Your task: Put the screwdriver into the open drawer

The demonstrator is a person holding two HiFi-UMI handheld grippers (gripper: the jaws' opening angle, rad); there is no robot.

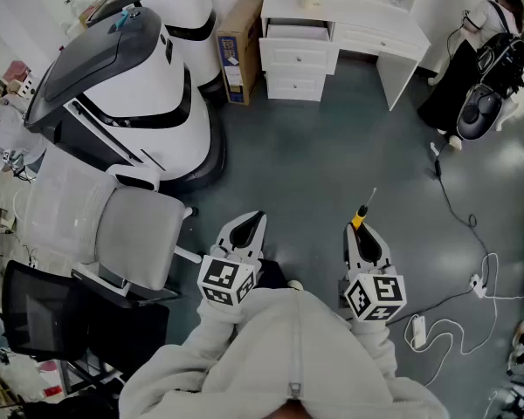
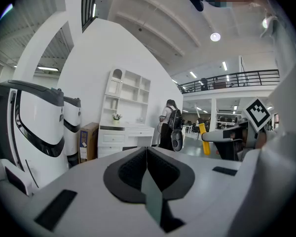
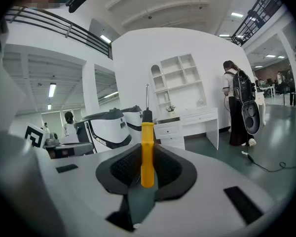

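A yellow-handled screwdriver (image 1: pixel 360 216) sits gripped in the right tool (image 1: pixel 368 232), the left tool (image 1: pixel 247 230) pressed together on nothing, with the open drawer (image 1: pixel 295 31) well across the floor and the drop-off still ahead.

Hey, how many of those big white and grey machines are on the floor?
2. The near machine stands beside the grey chair; the far machine is behind it, by the cardboard box. Others may be out of view.

White-and-grey machine (image 1: pixel 127 103) at ten o'clock; cardboard box (image 1: pixel 237 51) at twelve; grey chair (image 1: pixel 133 234) at nine; a person (image 1: pixel 458 77), perhaps wearing a backpack, at two.
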